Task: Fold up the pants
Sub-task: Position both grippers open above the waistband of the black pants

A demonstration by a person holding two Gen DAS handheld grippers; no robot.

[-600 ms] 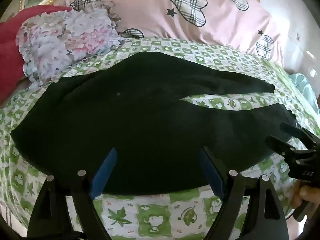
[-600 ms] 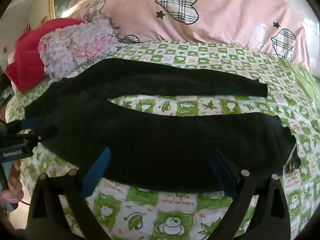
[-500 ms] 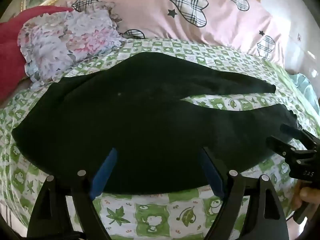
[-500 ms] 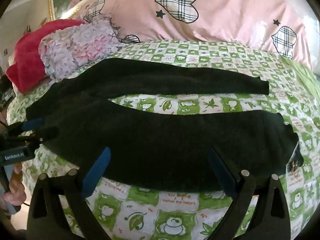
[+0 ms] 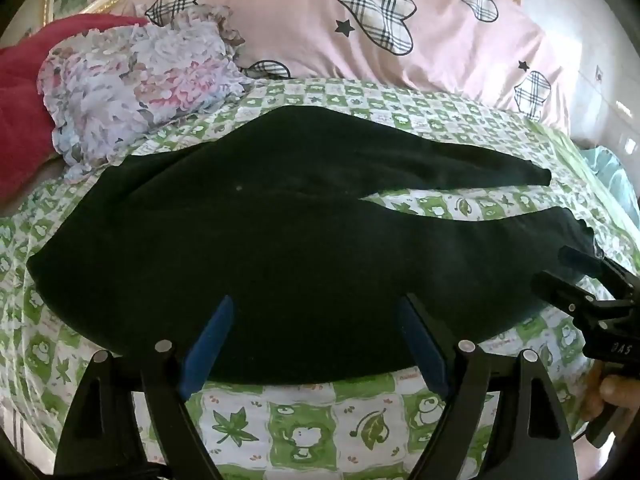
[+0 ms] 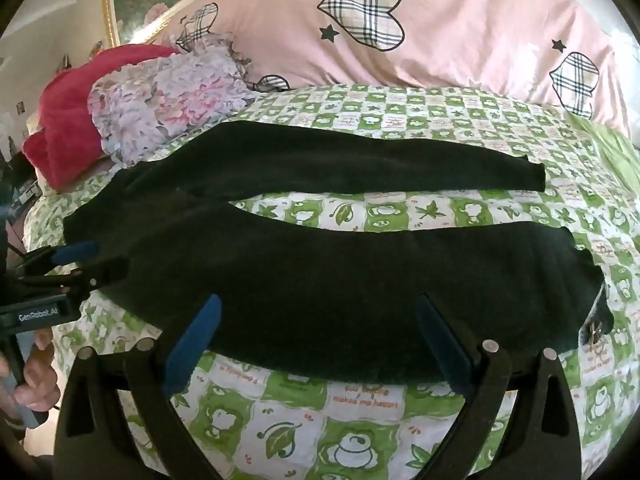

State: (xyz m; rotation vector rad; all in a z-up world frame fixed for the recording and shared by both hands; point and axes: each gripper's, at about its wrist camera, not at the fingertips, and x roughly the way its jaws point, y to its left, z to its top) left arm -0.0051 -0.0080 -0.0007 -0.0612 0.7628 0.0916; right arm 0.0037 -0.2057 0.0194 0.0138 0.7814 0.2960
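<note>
Pants (image 5: 280,256) look soft and floppy, so we'd pinch the 6 o'clock edge; left gripper (image 5: 316,344) and right gripper (image 6: 320,344) gape wide, holding nothing.

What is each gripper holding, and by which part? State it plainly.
Nothing is held. The left gripper and right gripper are both open, poised at the near edge of the black fabric pants spread flat.
</note>
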